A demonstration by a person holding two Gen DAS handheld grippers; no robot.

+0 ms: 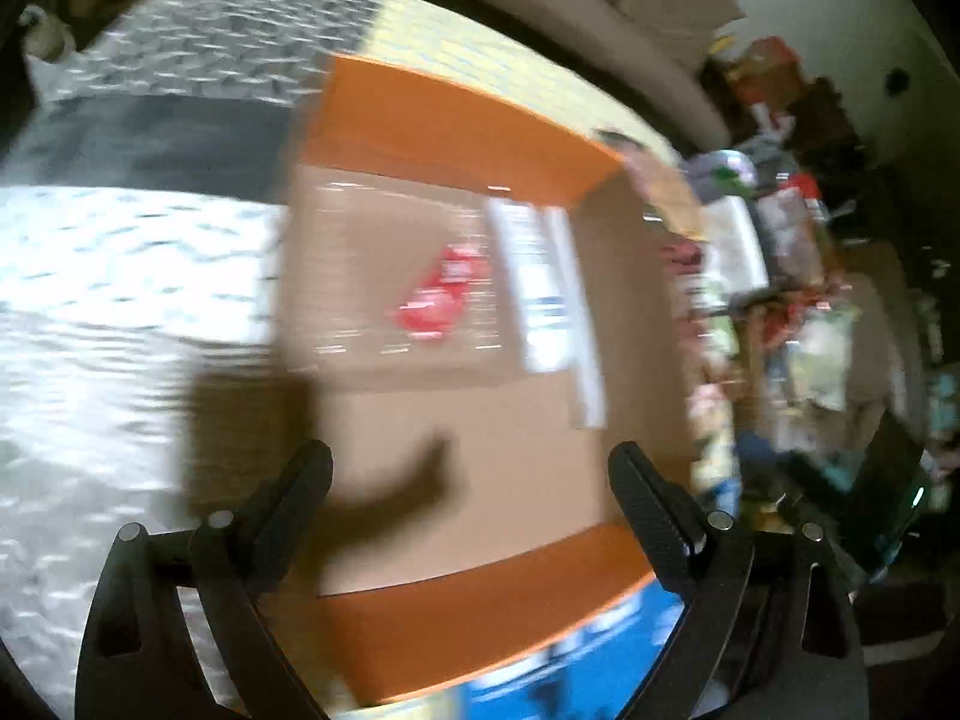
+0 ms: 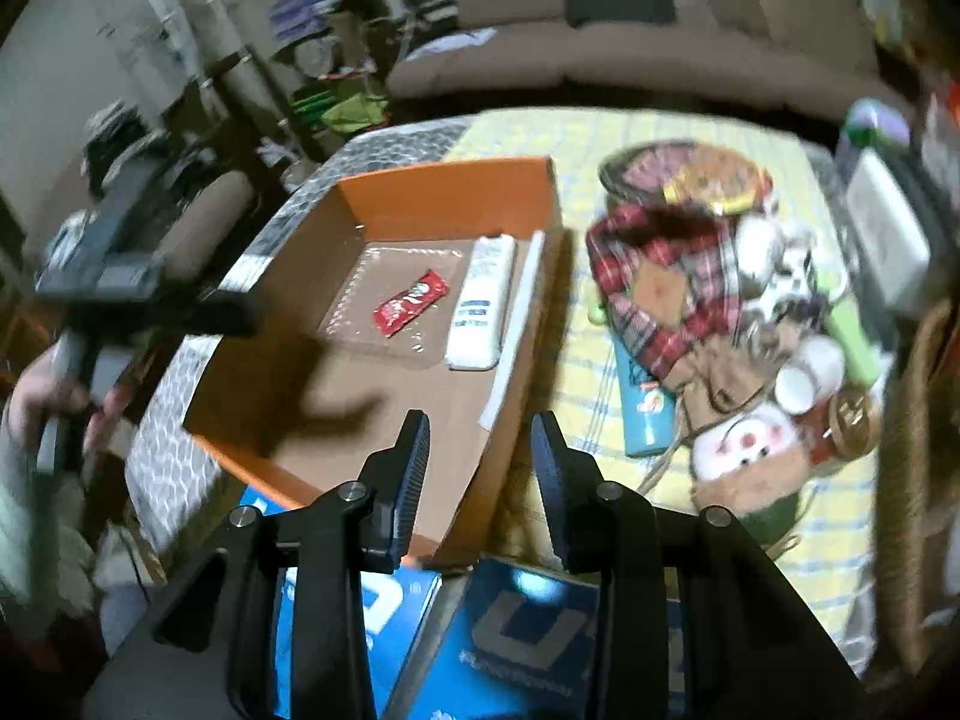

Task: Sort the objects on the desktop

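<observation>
An orange box (image 2: 444, 192) with a brown cardboard floor stands on the table. Inside it lie a red candy wrapper (image 2: 411, 303) and a white remote (image 2: 483, 312); the blurred left wrist view shows the wrapper (image 1: 441, 294) and the remote (image 1: 540, 288) too. My left gripper (image 1: 468, 462) hovers over the box (image 1: 456, 114), jaws wide open and nothing between them. My right gripper (image 2: 480, 432) hangs over the box's near right wall, partly open and holding nothing. A hand (image 2: 48, 396) holds the left tool at the box's left side.
Right of the box, a pile lies on the yellow checked cloth (image 2: 600, 138): red plaid fabric (image 2: 654, 276), a blue bottle (image 2: 645, 414), a plush toy (image 2: 750, 444), a round tin (image 2: 690, 180) and a white cup (image 2: 804, 384). Blue cartons (image 2: 528, 630) sit below my right gripper.
</observation>
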